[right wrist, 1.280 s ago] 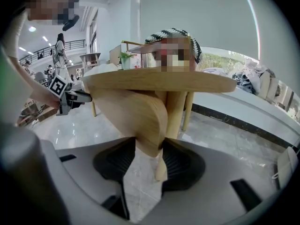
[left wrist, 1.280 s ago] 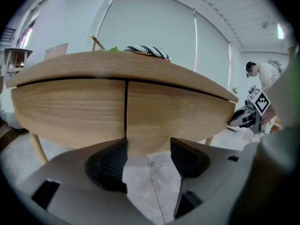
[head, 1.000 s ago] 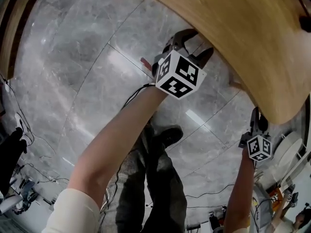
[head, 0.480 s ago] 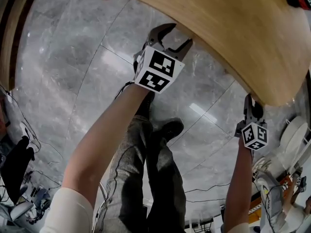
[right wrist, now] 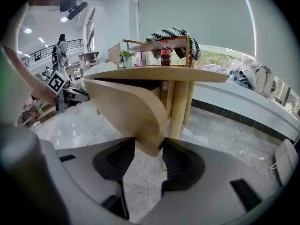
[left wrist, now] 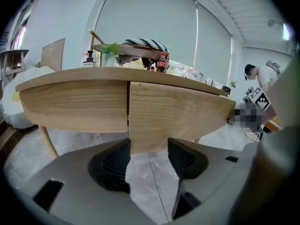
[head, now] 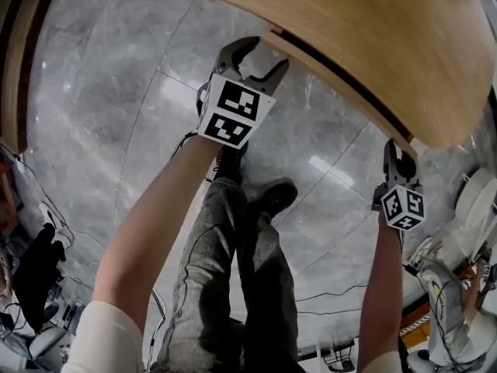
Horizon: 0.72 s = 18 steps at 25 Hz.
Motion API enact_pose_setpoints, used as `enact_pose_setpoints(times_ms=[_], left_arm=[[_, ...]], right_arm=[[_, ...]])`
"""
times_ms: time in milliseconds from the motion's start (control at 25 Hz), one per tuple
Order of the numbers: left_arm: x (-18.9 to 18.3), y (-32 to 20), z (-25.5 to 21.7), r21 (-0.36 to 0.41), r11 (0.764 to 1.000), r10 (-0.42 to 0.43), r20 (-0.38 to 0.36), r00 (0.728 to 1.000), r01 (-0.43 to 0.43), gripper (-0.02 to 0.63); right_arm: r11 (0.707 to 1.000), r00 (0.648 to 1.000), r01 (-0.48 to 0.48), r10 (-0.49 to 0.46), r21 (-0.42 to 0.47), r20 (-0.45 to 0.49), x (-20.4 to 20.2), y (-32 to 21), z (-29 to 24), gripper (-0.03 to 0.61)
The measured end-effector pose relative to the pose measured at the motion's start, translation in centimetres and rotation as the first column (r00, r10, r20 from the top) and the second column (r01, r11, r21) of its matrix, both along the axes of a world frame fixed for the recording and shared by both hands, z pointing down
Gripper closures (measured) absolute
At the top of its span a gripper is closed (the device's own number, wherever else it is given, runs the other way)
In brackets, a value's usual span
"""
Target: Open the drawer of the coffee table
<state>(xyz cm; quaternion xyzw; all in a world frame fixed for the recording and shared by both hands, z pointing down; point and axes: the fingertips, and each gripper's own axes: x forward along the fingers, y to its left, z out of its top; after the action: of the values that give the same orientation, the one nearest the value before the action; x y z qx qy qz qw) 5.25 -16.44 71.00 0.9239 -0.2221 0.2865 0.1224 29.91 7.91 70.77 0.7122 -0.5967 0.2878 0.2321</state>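
The wooden coffee table [head: 373, 29] fills the top of the head view. Its curved drawer front [head: 332, 82] stands out from the table, with a dark gap behind it. My left gripper [head: 268, 51] is shut on the drawer front's left end. In the left gripper view the panel's [left wrist: 178, 111] lower edge sits between the two pads of the left gripper [left wrist: 149, 146]. My right gripper [head: 394, 152] is shut on the right end. In the right gripper view the rounded end of the drawer front [right wrist: 136, 111] is clamped in the right gripper [right wrist: 147, 149].
A fixed wooden panel [left wrist: 75, 104] adjoins the drawer on the left. On the tabletop stand a tray with a striped cloth [left wrist: 140, 45] and a cola bottle [right wrist: 165, 54]. A table leg [right wrist: 178, 109] stands behind the drawer end. My legs [head: 248, 231] and floor cables [head: 334, 294] lie below.
The drawer front has slid out from the table with both grippers on it, and a dark gap now shows behind it. Both grippers have come back toward me.
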Motion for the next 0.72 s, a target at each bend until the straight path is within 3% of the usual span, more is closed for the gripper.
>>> enact_pose_setpoints(times_ms=[720], left_arm=[[-3.1, 2.9, 0.1, -0.033, 0.999, -0.025, 0.033, 0.999, 0.026, 0.359]], right_arm=[[1.0, 0.999, -0.005, 0.006, -0.024, 0.035, -3.1, 3.2, 0.2, 0.383]])
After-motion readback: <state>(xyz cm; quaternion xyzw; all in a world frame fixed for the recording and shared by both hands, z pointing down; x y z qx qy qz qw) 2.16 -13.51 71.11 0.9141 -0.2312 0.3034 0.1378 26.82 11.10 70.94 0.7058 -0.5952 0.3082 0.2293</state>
